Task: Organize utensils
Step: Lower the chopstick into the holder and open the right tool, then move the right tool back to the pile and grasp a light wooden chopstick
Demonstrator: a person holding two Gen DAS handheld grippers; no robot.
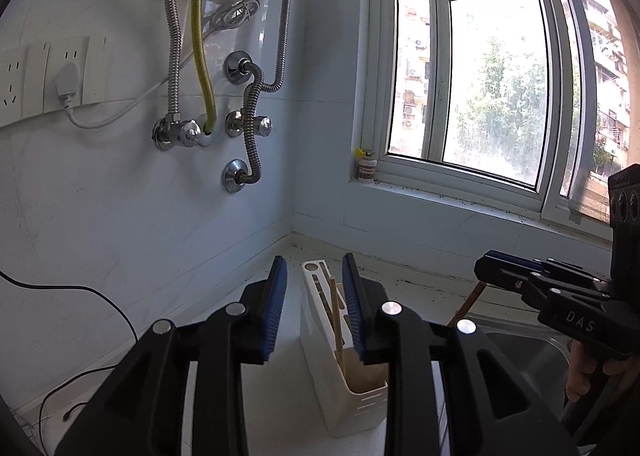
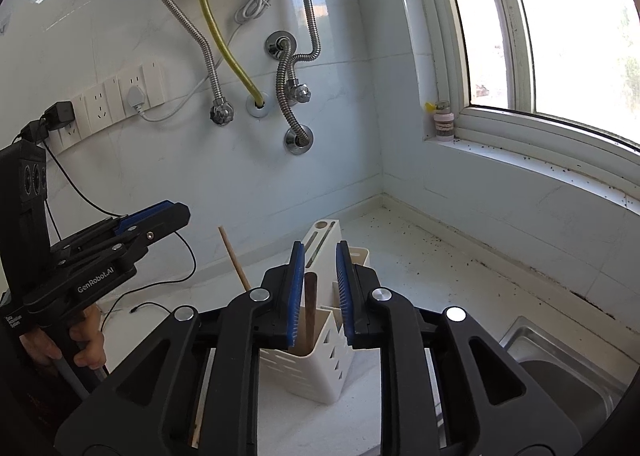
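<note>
A white slotted utensil holder [image 1: 340, 388] stands on the white counter in the corner; it also shows in the right wrist view [image 2: 320, 368]. A thin wooden chopstick [image 1: 336, 320] leans in it. In the right wrist view a brown wooden handle [image 2: 310, 308] stands in the holder between my right gripper's [image 2: 319, 296] blue pads, with small gaps either side; the jaws are open. Another wooden stick [image 2: 236, 262] leans to the left. My left gripper [image 1: 315, 308] is open and empty above the holder. Seen from the left, the right gripper [image 1: 520, 276] has a brown stick [image 1: 468, 306] below it.
A steel sink [image 2: 568, 372] lies to the right of the holder. Metal hoses and valves [image 1: 252, 124] hang on the back wall under a water heater. A socket strip [image 1: 44, 76] and black cables [image 2: 160, 284] are at left. A small bottle [image 1: 367, 166] stands on the window sill.
</note>
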